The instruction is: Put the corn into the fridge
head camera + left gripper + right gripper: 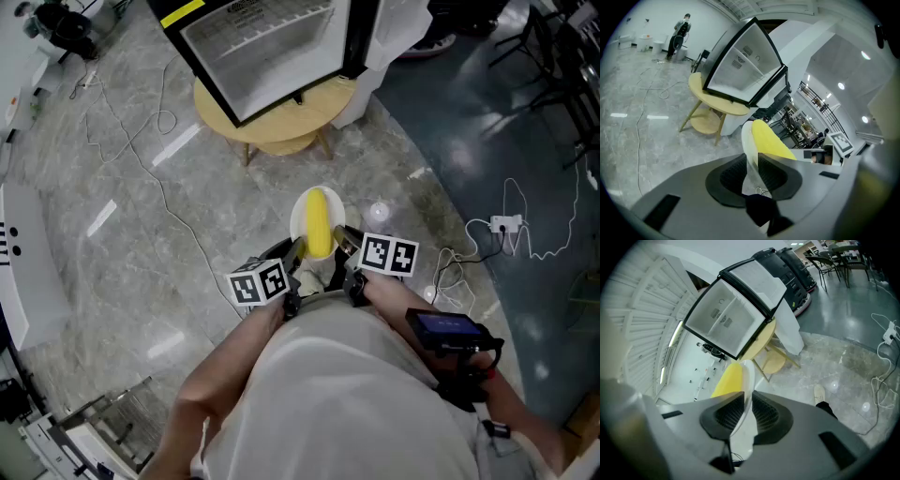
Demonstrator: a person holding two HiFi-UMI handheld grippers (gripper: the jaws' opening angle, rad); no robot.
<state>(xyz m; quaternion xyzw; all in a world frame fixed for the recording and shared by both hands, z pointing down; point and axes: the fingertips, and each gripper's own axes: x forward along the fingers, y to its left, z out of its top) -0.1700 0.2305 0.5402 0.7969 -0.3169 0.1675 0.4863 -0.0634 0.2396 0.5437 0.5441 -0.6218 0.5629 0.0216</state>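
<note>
— Closest in?
— Clamped on the left rim of a white plate (pixel 298 211) with the left gripper (pixel 750 157), and on the right rim with the right gripper (pixel 747 394). Pads pressed against the edge on both sides.
— And on the plate?
— Carrying the corn (pixel 319 225): yellow, lying lengthwise along the middle, far end aimed toward the fridge. Held up in the air over the floor, not yet inside anything.
— Underneath?
— Grey marble floor (pixel 112 244), crossed by a thin white cable (pixel 161 187). Off to the right, a power strip (pixel 504 223) with its cord.
— Farther out?
— A round wooden table (pixel 281 122), and standing on it the small fridge (pixel 272 37), door open, white shelves showing. Well apart from the corn.
— At the very back?
— Visible only in the left gripper view: a person (pixel 678 33) standing near the far wall.
</note>
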